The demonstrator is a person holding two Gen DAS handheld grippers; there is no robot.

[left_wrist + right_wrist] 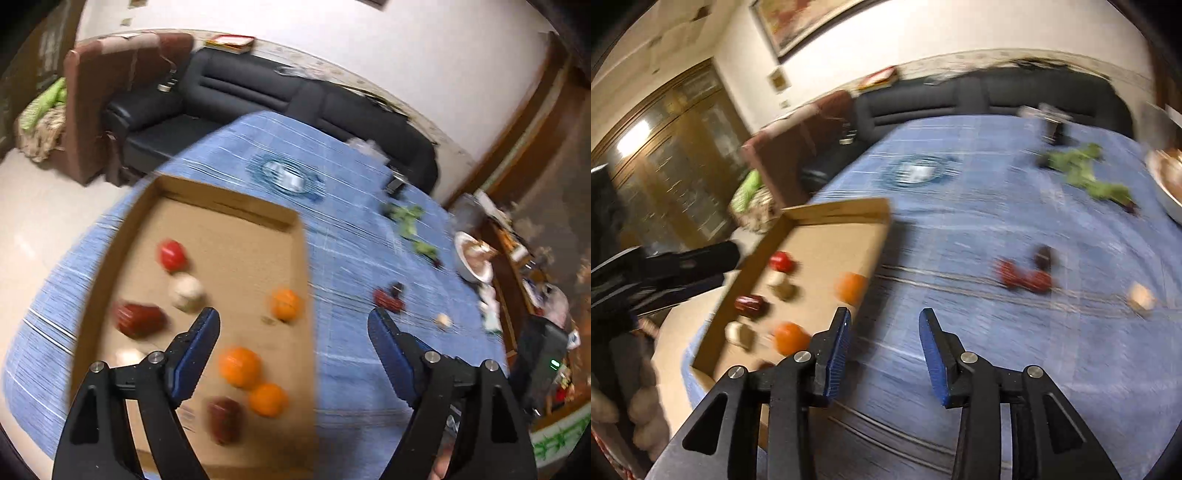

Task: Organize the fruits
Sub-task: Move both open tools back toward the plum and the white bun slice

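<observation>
Right hand-held gripper, half open and empty, has the dark red fruits ahead-right on the blue tabletop (nearer than the wide-open, empty left hand-held gripper).

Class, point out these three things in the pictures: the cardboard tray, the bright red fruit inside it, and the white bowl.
cardboard tray [229, 201], left wrist view, on its far wall.
bright red fruit [171, 254], left wrist view, on its middle.
white bowl [466, 271], left wrist view, on its outer side.
</observation>
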